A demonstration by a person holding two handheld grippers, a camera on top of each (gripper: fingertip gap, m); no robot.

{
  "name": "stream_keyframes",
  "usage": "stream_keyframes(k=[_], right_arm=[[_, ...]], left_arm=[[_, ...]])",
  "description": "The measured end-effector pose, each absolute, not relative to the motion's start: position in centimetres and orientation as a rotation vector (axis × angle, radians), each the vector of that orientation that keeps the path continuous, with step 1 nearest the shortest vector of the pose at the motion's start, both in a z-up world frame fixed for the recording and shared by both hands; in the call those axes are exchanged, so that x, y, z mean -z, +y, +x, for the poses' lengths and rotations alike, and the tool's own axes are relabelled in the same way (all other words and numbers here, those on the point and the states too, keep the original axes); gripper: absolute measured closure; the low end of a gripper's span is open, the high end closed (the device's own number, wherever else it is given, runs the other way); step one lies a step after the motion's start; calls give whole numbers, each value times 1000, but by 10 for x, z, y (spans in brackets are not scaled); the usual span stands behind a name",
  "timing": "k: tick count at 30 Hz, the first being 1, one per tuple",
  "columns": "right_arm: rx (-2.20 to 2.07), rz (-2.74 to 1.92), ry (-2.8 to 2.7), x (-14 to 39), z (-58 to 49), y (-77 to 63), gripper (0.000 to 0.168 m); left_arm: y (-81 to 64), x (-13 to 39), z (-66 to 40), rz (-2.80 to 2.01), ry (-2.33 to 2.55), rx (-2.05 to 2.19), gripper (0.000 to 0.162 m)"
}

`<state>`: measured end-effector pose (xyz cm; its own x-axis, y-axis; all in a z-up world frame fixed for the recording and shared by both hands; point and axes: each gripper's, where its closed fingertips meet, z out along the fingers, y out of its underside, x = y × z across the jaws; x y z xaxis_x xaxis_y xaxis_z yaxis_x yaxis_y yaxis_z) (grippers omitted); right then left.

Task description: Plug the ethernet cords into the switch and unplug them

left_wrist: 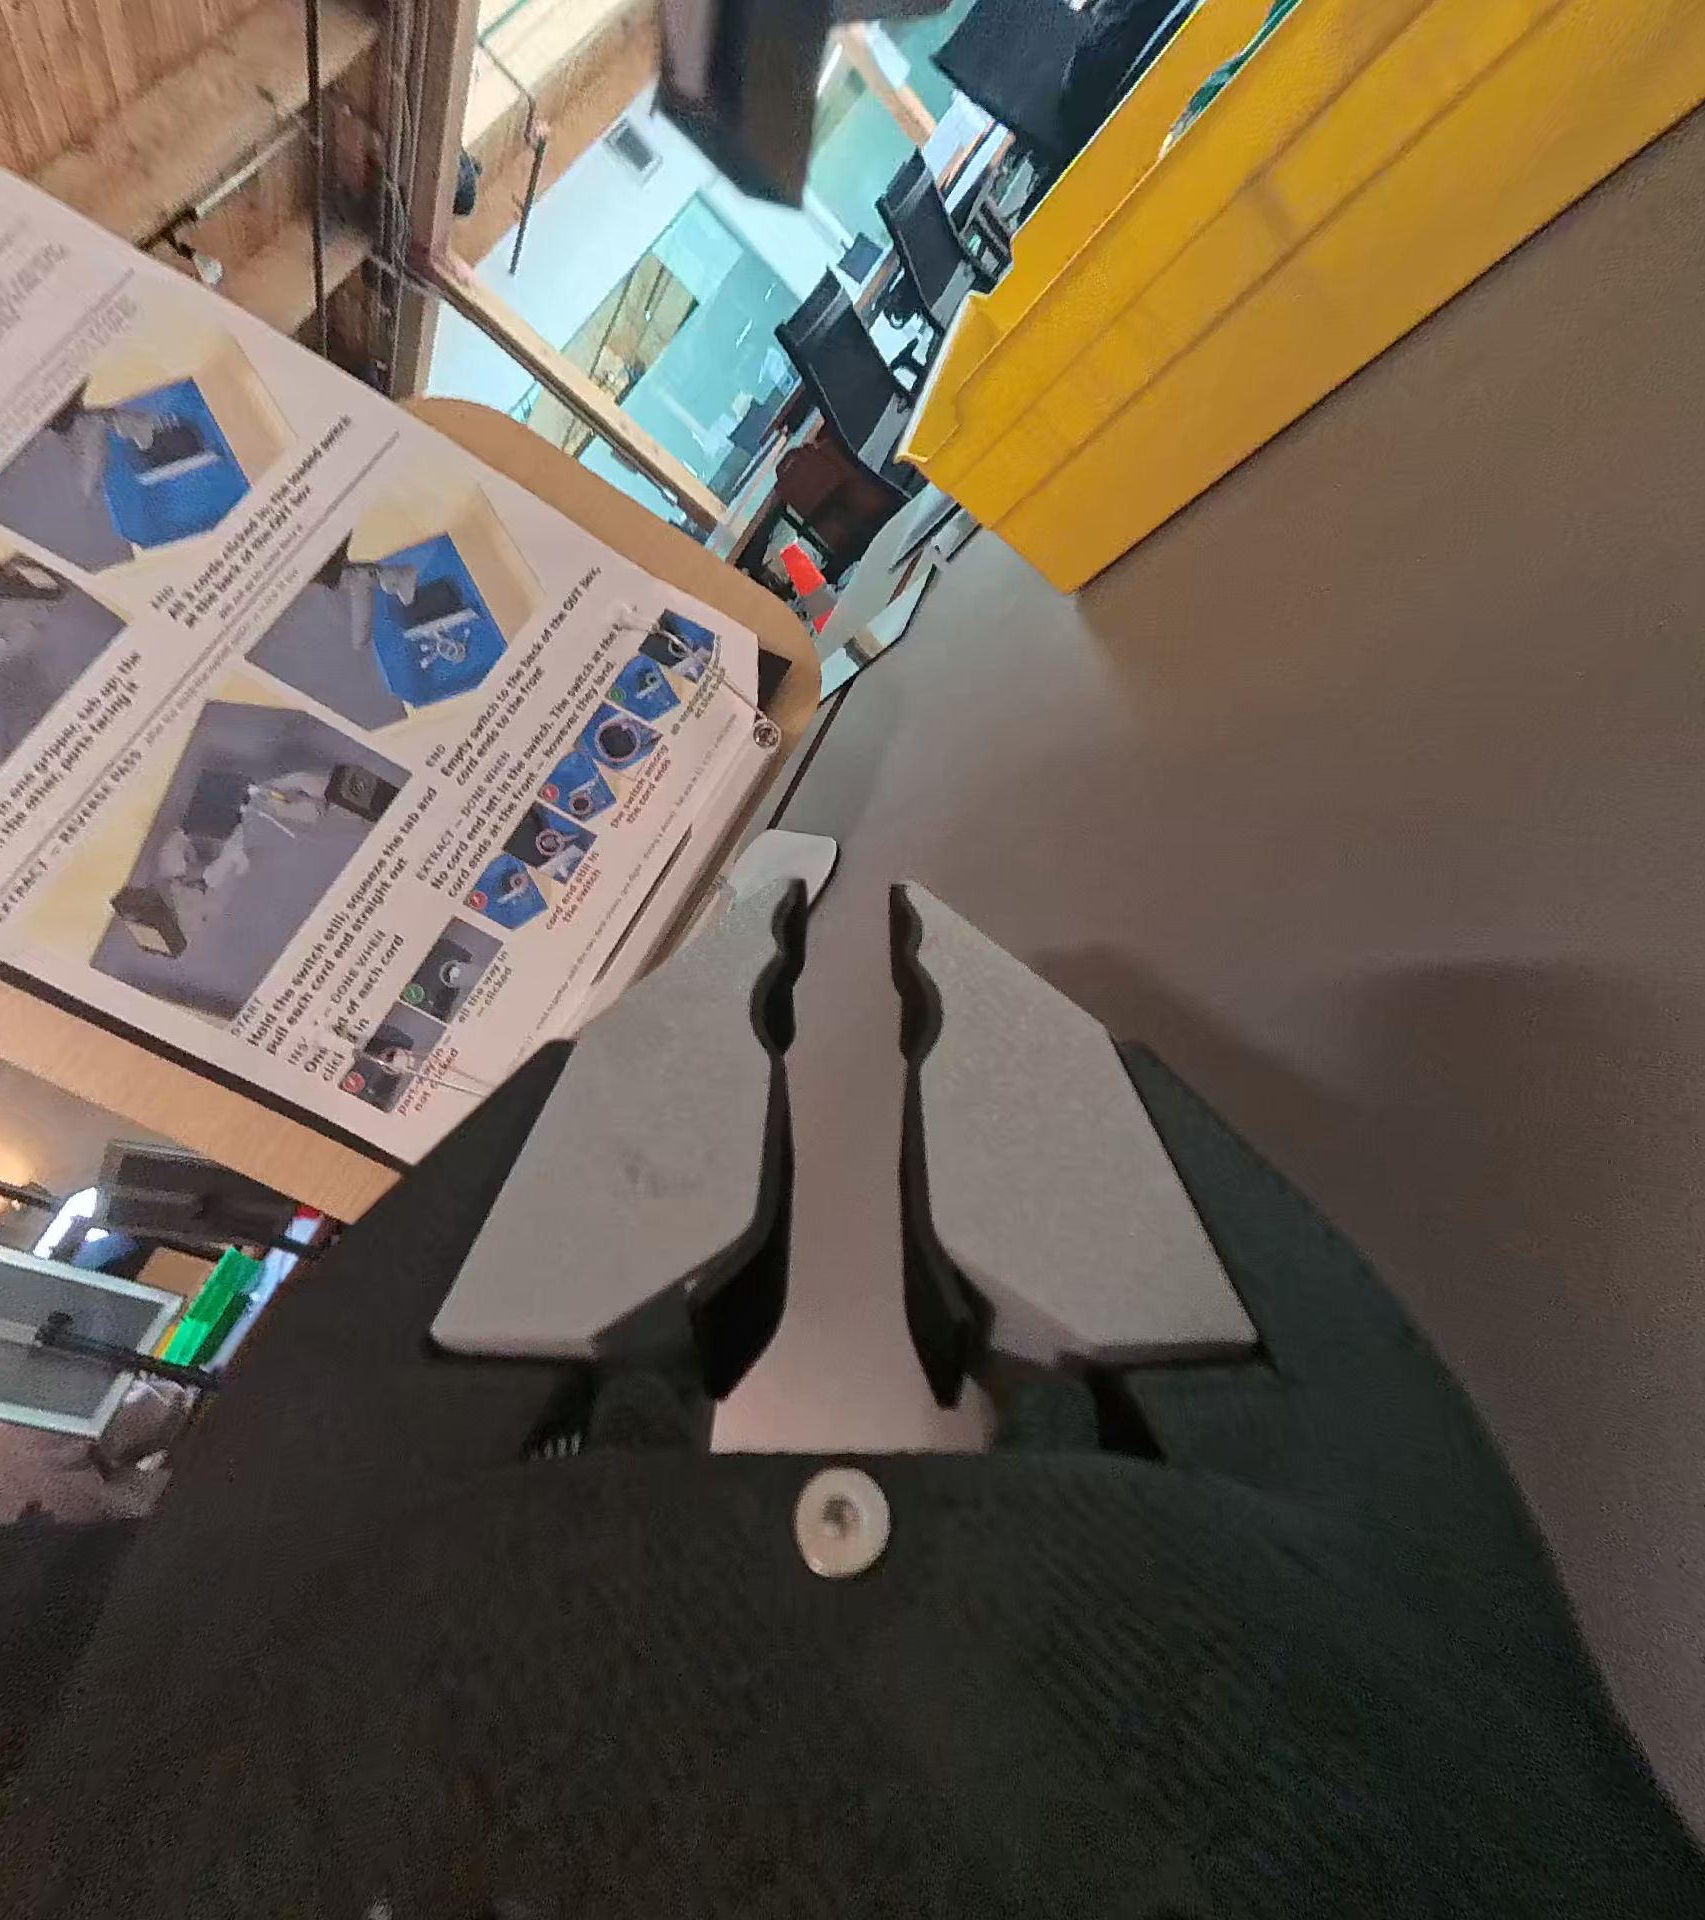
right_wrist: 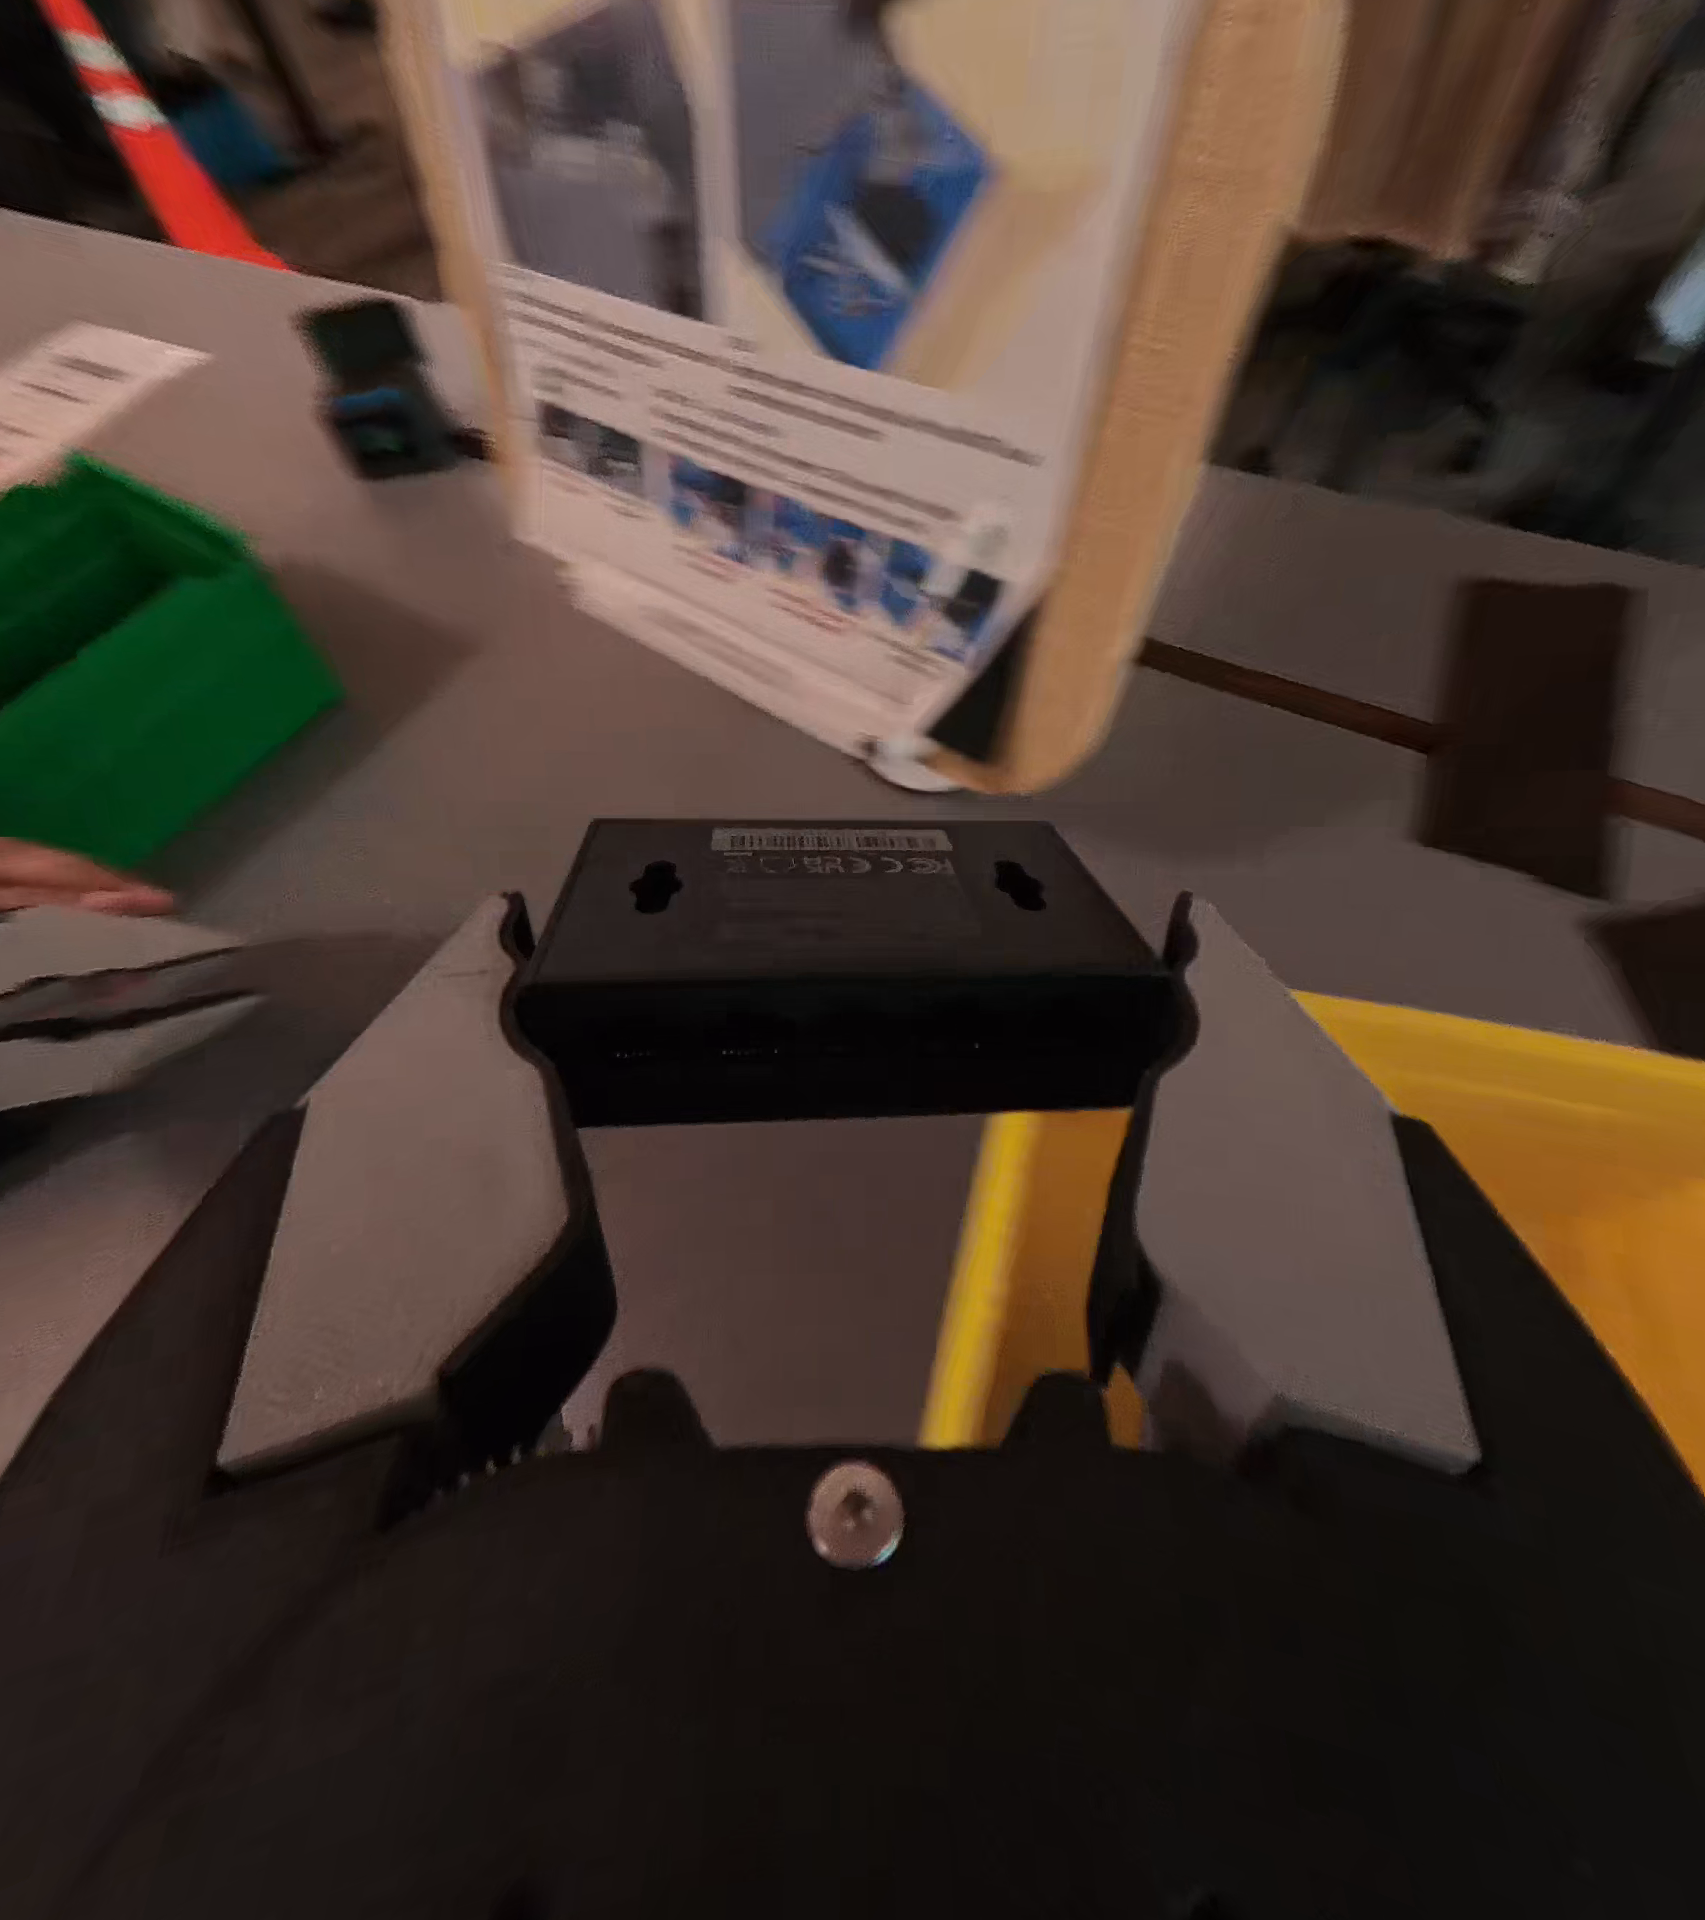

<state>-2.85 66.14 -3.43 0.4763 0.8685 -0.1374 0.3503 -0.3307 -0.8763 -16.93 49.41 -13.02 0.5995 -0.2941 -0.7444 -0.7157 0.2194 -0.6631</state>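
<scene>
While the right gripper (right_wrist: 848, 935) clamps the black switch (right_wrist: 843, 966) above the grey worktop (right_wrist: 723, 1247), the left gripper (left_wrist: 848, 899), jaws slightly parted and empty, must next fetch a cord, none visible.

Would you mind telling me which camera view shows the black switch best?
The right wrist view: the switch sits centred, clamped between the right gripper fingers, its labelled underside facing up. The left wrist view shows none of it, only the empty left gripper.
</scene>
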Motion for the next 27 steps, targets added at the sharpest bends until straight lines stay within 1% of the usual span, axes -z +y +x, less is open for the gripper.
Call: stream_keyframes(k=[1,5,8,11,13,14,19,24,27], right_arm=[[-696,-1946,-979,40,-12,684,53],[-393,-2175,-903,90,43,751,52],[-340,-2291,-897,126,61,769,52],[-287,-2337,-891,142,72,777,52],[-257,-2345,-905,146,77,777,54],[-248,-2337,-910,145,79,777,65],[-287,-2271,-905,130,79,774,84],[-359,-2223,-906,118,74,759,84],[-500,-2149,-962,111,60,728,78]], left_arm=[[495,131,-170,-1383,935,-347,149],[498,136,-171,-1420,928,-318,150],[500,142,-173,-1447,932,-318,151],[502,148,-175,-1471,940,-315,152],[502,150,-173,-1476,950,-311,153],[502,151,-172,-1475,956,-309,153],[503,158,-169,-1485,989,-323,153],[505,160,-176,-1504,978,-332,154],[506,163,-180,-1523,971,-337,154]])
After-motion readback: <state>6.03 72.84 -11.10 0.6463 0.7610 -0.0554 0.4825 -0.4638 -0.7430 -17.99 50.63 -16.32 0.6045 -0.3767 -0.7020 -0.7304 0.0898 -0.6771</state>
